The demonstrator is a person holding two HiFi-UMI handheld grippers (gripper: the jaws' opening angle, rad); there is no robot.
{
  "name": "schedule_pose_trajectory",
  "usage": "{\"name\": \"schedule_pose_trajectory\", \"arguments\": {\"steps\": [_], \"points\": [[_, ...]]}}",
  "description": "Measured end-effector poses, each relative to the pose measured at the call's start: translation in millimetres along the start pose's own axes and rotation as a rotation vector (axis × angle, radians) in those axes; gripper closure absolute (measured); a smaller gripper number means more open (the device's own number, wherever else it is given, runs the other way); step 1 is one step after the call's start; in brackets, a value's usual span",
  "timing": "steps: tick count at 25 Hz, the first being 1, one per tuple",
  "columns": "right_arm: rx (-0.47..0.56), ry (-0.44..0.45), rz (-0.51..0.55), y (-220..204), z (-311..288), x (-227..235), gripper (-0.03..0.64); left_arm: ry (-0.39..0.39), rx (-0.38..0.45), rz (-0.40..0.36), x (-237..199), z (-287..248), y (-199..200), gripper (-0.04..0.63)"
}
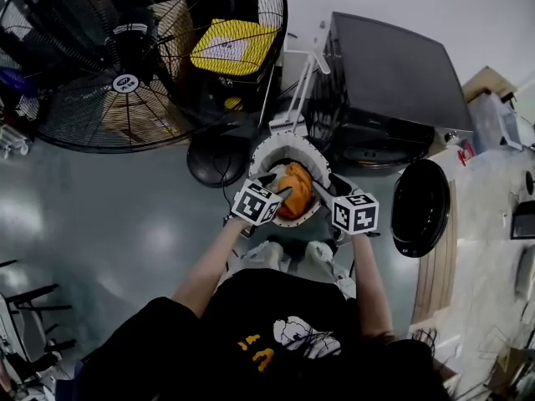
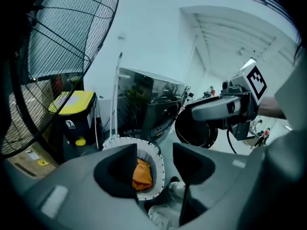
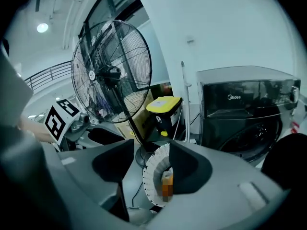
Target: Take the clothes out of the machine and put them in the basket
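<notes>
An orange garment [image 1: 295,190] lies in the white perforated basket [image 1: 276,146] on the floor in front of me. My left gripper [image 1: 274,187] hangs over the basket's left rim and my right gripper [image 1: 334,187] over its right rim. Both stand open with nothing between the jaws. In the left gripper view the garment [image 2: 142,174] shows inside the basket [image 2: 159,163] between the open jaws of the left gripper [image 2: 154,169]. The right gripper [image 3: 151,169] frames the basket's rim [image 3: 152,174] the same way. The black washing machine [image 1: 393,90] stands behind, its round door [image 1: 420,207] swung open.
A large black floor fan [image 1: 125,57] stands at the left, its round base [image 1: 217,159] close to the basket. A yellow-lidded bin [image 1: 232,47] sits behind it. A white pole stand [image 1: 299,90] rises between bin and machine. My shoes [image 1: 269,254] are just below the basket.
</notes>
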State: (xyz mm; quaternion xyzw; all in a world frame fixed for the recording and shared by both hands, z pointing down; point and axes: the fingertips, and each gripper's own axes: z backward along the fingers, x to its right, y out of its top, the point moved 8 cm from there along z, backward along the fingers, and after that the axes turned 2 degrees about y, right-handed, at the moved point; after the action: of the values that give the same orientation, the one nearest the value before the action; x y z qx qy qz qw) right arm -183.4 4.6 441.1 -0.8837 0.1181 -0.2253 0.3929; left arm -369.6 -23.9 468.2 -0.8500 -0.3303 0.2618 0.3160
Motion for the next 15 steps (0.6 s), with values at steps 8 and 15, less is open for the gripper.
{"name": "schedule_pose_trajectory", "arguments": {"steps": [8, 15], "points": [[0.054, -0.002, -0.050, -7.5, 40.4, -20.3, 0.407, -0.083, 0.063, -0.014, 19.9, 17.9, 2.8, 0.367], [0.049, 0.056, -0.034, -16.7, 72.2, -28.9, 0.414, -0.075, 0.062, 0.014, 49.0, 29.8, -23.8, 0.367]]}}
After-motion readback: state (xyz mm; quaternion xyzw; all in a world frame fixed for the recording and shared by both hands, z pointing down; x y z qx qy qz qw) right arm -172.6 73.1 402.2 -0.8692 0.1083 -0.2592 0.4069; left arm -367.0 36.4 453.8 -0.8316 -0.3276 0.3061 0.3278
